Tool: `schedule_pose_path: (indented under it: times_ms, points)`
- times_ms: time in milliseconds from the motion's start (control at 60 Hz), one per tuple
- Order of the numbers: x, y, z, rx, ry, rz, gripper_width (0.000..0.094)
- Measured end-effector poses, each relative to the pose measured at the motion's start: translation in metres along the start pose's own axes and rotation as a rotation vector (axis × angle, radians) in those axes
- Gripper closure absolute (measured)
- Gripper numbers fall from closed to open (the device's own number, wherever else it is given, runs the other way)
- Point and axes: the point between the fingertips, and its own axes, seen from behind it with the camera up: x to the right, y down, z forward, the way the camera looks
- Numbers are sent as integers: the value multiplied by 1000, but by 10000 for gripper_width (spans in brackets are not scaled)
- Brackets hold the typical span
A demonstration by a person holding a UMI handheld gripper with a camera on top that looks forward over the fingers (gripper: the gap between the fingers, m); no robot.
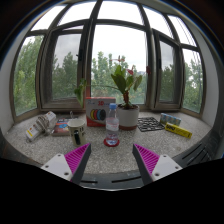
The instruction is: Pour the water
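A small clear water bottle (112, 121) with a label stands upright on a red coaster (112, 138) on the speckled counter (110, 150), just ahead of my fingers and centred between them. My gripper (112, 158) is open and empty, its magenta pads (77, 158) spread wide apart, still short of the bottle. A white pot with a green plant (126, 110) stands right behind the bottle, by the window. No cup or glass is plainly visible.
To the left lie small boxes and packets (50, 125) and a green can (78, 131). A pink box (96, 110) stands behind the bottle. To the right lie a dark grid tray (150, 124) and a yellow-green packet (177, 128). Bay windows enclose the counter.
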Motion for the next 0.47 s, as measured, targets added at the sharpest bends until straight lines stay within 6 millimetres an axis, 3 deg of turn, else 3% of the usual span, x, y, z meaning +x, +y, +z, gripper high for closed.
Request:
schedule_pose_path:
  times_ms: [283,467]
  points:
    - [-5,34,-107,-11,65,-6,79]
    - [-19,41,-148,-4,58,-17,79]
